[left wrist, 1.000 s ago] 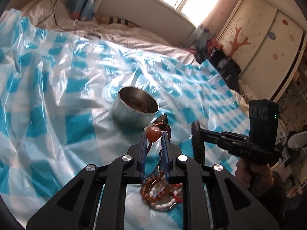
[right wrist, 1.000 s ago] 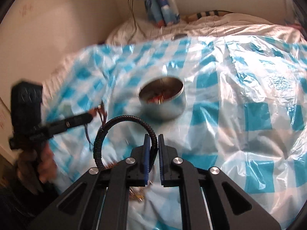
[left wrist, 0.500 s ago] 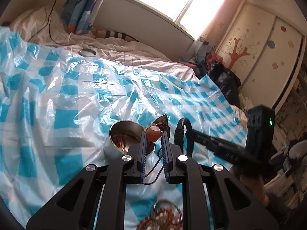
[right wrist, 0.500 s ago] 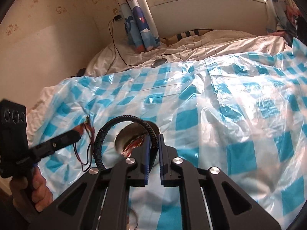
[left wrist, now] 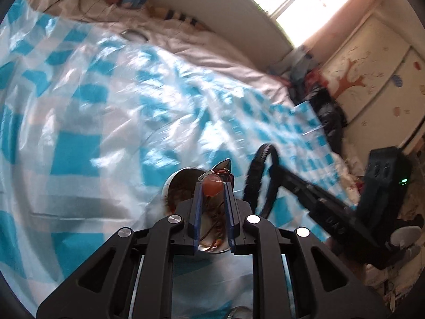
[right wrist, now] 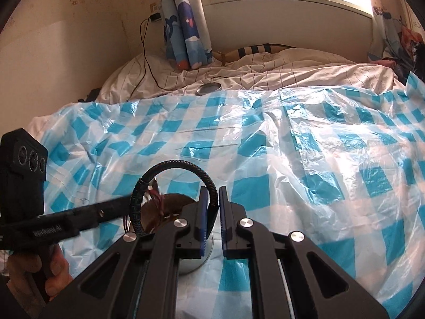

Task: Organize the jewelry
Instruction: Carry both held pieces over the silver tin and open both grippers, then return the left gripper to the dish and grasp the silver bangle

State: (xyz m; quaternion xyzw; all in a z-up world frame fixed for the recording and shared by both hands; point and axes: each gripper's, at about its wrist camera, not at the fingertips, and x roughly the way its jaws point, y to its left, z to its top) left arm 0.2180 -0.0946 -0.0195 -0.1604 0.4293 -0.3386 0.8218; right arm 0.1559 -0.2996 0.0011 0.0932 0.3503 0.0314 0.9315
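Jewelry here means two pieces in the air above one container, all on a crinkled blue-and-white checked plastic sheet [right wrist: 305,143] spread over a bed. On that sheet stands the round silver metal tin [right wrist: 198,259], open at the top, with reddish cord and beads already lying inside. Next in size is the black braided ring-shaped bracelet [right wrist: 174,167]: the right gripper [right wrist: 212,207] has its fingers clenched on one side of it, so the loop stands up over the tin's near rim. Smallest is the orange-red oval bead on dark red cord [left wrist: 212,187]: the left gripper [left wrist: 212,194] is grasping it between the fingertips, and the cord trails down toward the tin's mouth.

Judging by how both pieces hang, the drop into the tin comes next. The risks: the two grippers are close together over one small opening and could knock each other; the stiff bracelet could land across the rim and roll off onto the slick sheet; the hanging cord could snag on the bracelet or a finger when let go
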